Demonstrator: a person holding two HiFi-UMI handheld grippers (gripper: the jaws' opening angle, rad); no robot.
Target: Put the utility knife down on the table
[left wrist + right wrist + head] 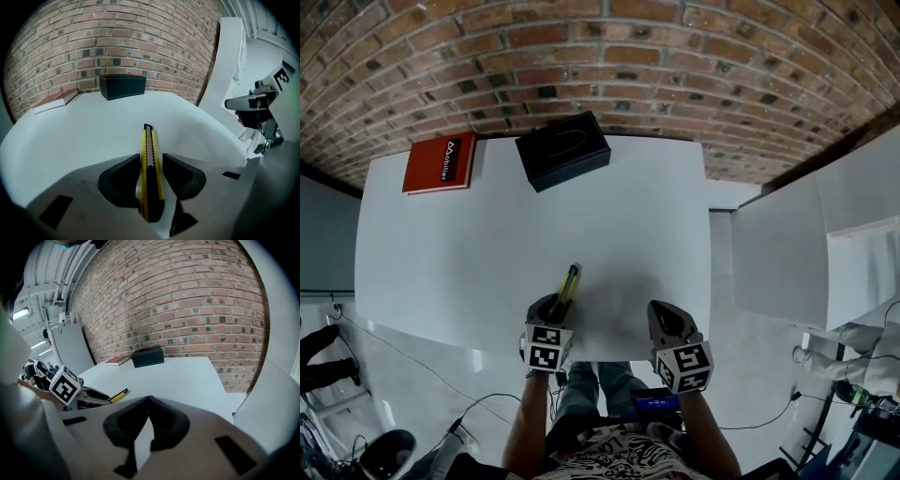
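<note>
A yellow and black utility knife (571,282) is clamped between the jaws of my left gripper (560,302), its tip pointing away from me toward the brick wall. It hangs low over the front part of the white table (469,253); I cannot tell whether it touches the top. In the left gripper view the knife (148,140) runs straight out between the dark pads (123,180), which press on both its sides. My right gripper (661,314) is beside it at the table's front edge, jaws together with nothing in them (149,399). The right gripper view shows the knife (118,394) at left.
A black box (562,150) and a red book (441,162) lie at the table's far edge against the brick wall. A white panel (778,253) stands to the right of the table. Cables trail on the floor at left (412,361).
</note>
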